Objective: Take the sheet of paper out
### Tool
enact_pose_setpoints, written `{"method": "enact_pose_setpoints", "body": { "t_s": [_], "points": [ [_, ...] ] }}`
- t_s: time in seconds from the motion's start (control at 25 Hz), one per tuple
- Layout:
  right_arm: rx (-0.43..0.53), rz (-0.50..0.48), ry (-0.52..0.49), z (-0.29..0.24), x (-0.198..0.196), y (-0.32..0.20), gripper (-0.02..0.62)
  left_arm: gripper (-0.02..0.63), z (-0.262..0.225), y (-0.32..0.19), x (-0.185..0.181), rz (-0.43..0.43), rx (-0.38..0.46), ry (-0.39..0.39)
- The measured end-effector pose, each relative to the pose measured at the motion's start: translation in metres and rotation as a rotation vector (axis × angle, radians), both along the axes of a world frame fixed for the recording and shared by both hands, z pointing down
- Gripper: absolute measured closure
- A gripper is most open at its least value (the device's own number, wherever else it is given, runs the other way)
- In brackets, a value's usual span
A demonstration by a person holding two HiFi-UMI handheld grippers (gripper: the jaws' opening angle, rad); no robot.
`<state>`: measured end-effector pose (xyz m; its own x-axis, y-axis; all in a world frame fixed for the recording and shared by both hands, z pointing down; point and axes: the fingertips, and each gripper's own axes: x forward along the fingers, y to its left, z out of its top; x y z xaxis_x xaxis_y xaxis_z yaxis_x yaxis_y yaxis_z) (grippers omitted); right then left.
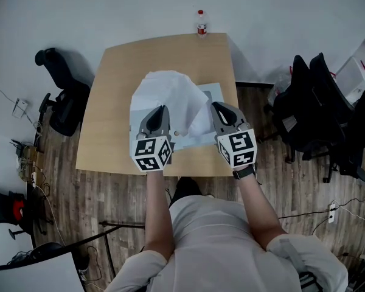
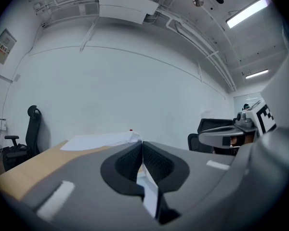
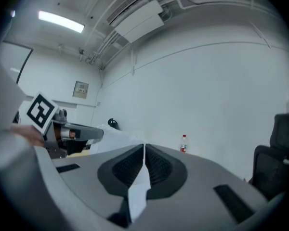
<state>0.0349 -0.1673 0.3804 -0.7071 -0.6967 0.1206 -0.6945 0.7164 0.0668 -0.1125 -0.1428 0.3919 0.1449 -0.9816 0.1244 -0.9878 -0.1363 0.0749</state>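
While held from both sides, sheet of paper (image 1: 167,93): lifted above the table (image 1: 109,120), bulging upward in the middle, near edge toward the person.
Left gripper (image 1: 160,109): jaws closed tight on the near left edge of the sheet, a white strip showing between them.
Right gripper (image 1: 215,106): jaws closed as well, pinching the near right edge of the same sheet.
Pale flat cover (image 1: 216,93): lying on the table under the sheet and showing just beyond it, at the right.
Done so far: sheet gripped at two places and raised; probably most of the way out.
Left to do: far end hidden behind the bulge, so not possible to tell whether free of the cover; likely a further pull upward and toward the person.
Edges: near table edge just below both grippers; bottle (image 1: 201,23) at the far edge, well apart.
Open room: free space above the table and toward the person; office chairs (image 1: 67,105) at both sides, clear of the sheet.
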Motion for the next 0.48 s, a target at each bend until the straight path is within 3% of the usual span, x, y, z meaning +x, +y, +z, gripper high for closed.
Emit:
{"method": "enact_pose_setpoints", "body": {
  "t_s": [0.16,0.48],
  "points": [
    [0.083,0.019,0.050,0.001,0.003,0.009,0.577,0.594,0.009,-0.002,0.003,0.002,-0.012,0.010],
    [-0.004,0.056,0.018,0.019,-0.002,-0.019,0.581,0.594,0.035,-0.025,0.002,0.044,-0.078,0.006]
  ]
}}
